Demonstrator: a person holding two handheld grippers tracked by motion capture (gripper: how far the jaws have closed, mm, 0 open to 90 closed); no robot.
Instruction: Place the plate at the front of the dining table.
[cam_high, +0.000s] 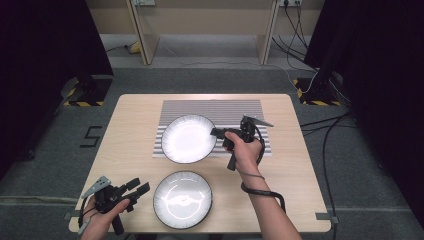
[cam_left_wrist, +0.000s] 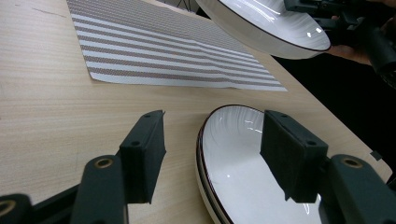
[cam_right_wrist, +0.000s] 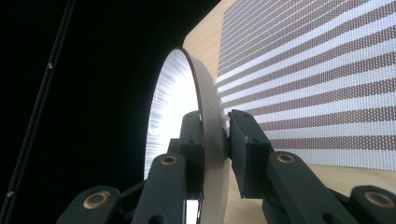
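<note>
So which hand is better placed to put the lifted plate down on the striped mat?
Right. The right gripper already clamps the plate rim above the mat. The left gripper is open, near the other plate.

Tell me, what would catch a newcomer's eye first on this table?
Probably the white plate held up over the striped mat at the table's middle, its rim pinched by the right tongs. A second white plate lies at the near edge, where the left tongs stand open beside its rim.
</note>
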